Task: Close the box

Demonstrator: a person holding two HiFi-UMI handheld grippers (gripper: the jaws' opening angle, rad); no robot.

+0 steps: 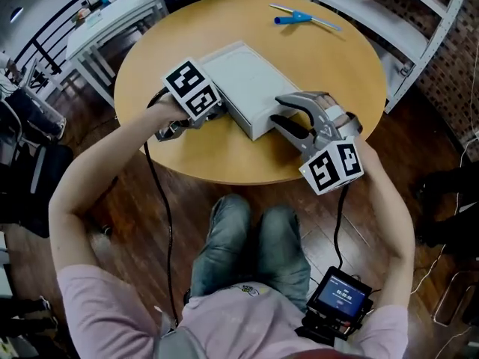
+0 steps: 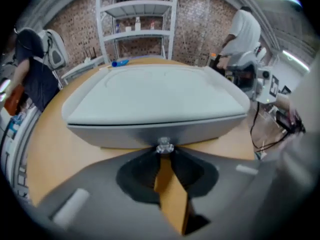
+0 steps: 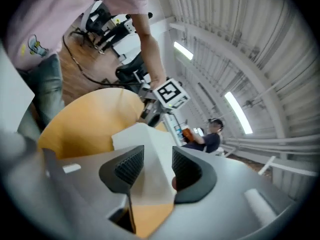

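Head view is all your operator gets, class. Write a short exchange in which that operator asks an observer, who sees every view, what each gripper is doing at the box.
Operator: Left side first. Is anything gripped?
Observer: No. The left gripper is shut and empty, with its tips close to the side of the box.
Operator: And the right?
Observer: The right gripper is open. A corner of the box sits between its jaws, and the pads are not pressing on it.

Workshop-like lab, brick wall (image 2: 197, 19), white metal shelving (image 2: 137, 33), ribbed ceiling (image 3: 215, 49), strip lights (image 3: 239, 112), cluttered side tables (image 1: 112, 17)
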